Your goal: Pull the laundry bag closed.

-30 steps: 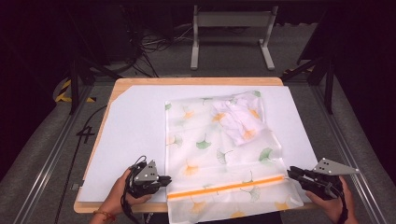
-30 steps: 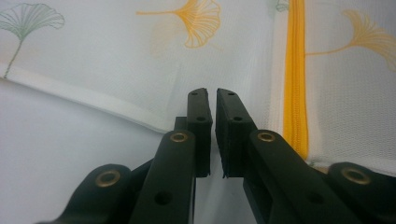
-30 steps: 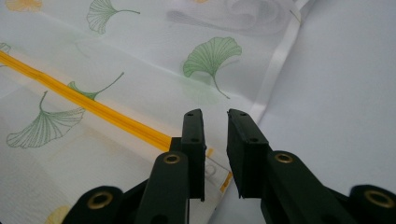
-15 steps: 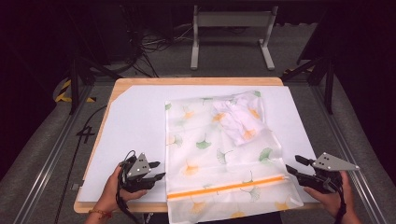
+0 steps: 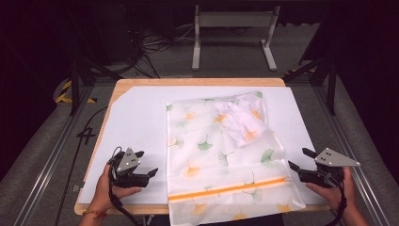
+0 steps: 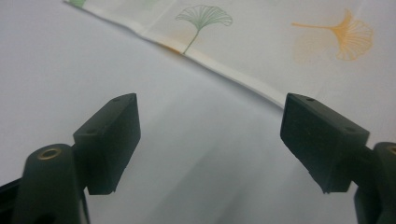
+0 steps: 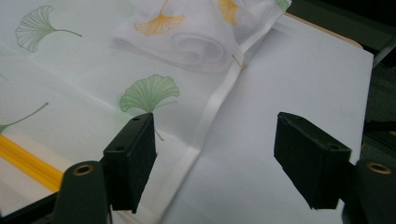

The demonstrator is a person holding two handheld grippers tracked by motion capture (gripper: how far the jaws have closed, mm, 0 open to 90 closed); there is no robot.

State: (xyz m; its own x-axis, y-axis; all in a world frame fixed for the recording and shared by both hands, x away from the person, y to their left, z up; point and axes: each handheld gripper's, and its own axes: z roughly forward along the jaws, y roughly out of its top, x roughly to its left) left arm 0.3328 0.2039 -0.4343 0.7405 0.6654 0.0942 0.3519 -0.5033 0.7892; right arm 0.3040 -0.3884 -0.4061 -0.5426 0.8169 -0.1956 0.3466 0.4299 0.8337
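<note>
Tongs first: your left gripper [image 5: 149, 175] sits on the white sheet [image 5: 141, 122] just off the left edge of the ginkgo-print bag [image 5: 211, 155], and its jaws have just been opening, so they're spread wide now with nothing between them. In the left gripper view you can see bare sheet in the gap and the bag's folded edge [image 6: 233, 74] lying a bit ahead of the tips, not touching them. Your right gripper [image 5: 301, 161] is the same story on the other side: jaws just been opening, standing wide apart, nothing pinched. In the right gripper view the bag's white side seam [image 7: 210, 116] runs up between the two black jaws, with the left jaw over the printed fabric and the right one over plain sheet. As for the bag itself, it lies flat across the middle of the sheet, orange zipper stripe [image 5: 230, 189] near your edge of the table and its bottom corner hanging slightly over that edge. Up near its far right corner there's a rumpled white cloth lump [image 5: 240, 123] showing through the fabric. All of it rests on the wooden tabletop [image 5: 197, 82].
</note>
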